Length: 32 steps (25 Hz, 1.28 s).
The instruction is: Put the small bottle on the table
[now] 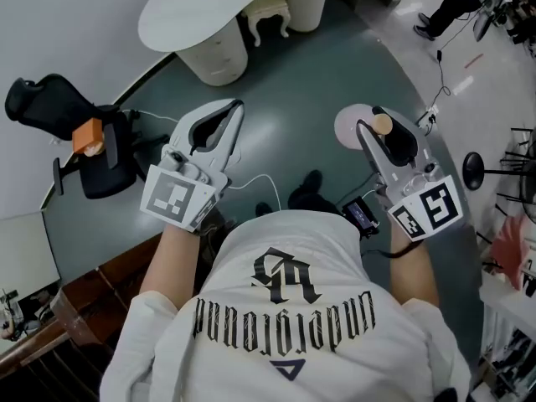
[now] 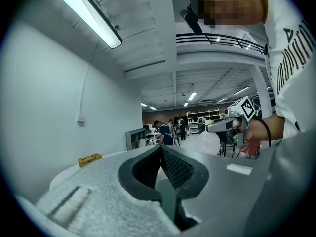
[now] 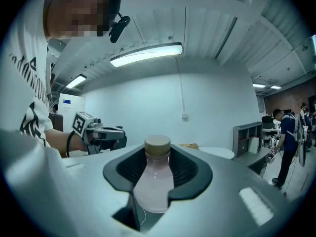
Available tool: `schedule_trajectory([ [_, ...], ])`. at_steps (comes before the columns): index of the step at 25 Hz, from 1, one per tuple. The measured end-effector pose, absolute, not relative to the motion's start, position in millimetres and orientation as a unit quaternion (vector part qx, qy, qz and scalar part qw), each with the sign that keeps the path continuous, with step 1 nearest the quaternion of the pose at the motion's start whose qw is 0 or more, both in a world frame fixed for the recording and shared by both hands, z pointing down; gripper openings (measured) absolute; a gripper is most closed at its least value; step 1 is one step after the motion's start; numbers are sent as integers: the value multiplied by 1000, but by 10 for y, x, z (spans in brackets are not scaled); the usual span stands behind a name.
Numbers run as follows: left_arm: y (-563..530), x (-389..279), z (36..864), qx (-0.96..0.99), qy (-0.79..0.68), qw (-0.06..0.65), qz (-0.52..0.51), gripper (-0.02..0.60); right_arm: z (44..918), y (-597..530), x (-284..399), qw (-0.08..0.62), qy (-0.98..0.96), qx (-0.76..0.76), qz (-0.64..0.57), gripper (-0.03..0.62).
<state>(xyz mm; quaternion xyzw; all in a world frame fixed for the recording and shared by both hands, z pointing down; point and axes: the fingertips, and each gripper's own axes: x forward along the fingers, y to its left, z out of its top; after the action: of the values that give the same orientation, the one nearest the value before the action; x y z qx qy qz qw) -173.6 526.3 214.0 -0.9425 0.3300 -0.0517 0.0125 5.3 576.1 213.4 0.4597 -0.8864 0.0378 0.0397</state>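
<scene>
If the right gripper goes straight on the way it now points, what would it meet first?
Probably the white wall. Nothing else stands before the right gripper and its small bottle. The table seems lower and to the right, but depth is unclear.

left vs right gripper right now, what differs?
White left gripper: jaws together, nothing between them. White right gripper: jaws apart, clamped on a small pale-pink bottle with a tan cap. Shared: same build, both held roughly level.
</scene>
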Motion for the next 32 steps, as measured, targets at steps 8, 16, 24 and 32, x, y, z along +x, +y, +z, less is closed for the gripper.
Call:
schedule_trajectory([
  [8, 4615, -1069, 2270, -938, 340, 11, -58, 3, 2220, 5128, 658, 46, -894, 444, 31, 138],
  [16, 4357, -540, 2293, -939, 337, 1, -67, 3, 2125, 4858, 1168, 52, -899, 434, 16, 138],
  [24, 4063, -294, 2227, -941, 332, 10, -66, 5, 2060, 4615, 1399, 42, -897, 439, 16, 138],
  [32, 3439, -211, 2279, -948, 315, -2, -42, 3, 2117, 4115, 1424, 37, -890, 455, 24, 138],
])
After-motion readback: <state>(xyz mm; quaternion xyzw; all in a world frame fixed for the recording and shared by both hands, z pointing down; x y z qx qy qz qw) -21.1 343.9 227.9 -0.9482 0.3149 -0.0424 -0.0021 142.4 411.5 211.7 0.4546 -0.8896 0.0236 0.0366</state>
